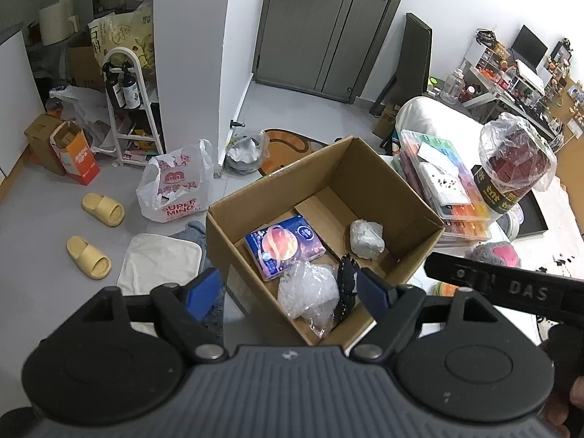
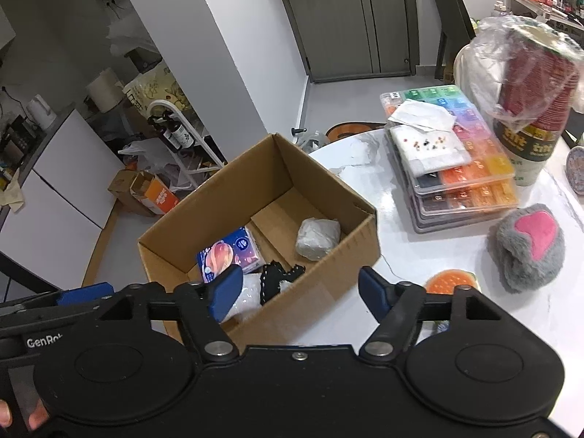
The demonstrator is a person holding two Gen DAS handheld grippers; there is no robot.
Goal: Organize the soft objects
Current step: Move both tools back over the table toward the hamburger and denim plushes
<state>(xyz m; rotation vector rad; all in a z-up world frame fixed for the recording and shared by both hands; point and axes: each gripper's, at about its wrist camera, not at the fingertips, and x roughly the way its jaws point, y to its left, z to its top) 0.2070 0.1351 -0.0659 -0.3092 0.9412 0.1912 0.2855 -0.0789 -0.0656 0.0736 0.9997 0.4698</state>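
Over on the white tabletop, right of the cardboard box, sat the grey plush with the pink patch, untouched, near a wobbly-looking bagged cup stack that a careless swing could've toppled. Hung both claws, left gripper and right gripper, spread wide and empty. Only saw the whole plush from the right wrist; left wrist caught the floor clutter instead.

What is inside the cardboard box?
The box holds a tissue pack, a grey-white bundle, crumpled clear plastic and a black item. Plastic and gripper fingers hide the near floor.
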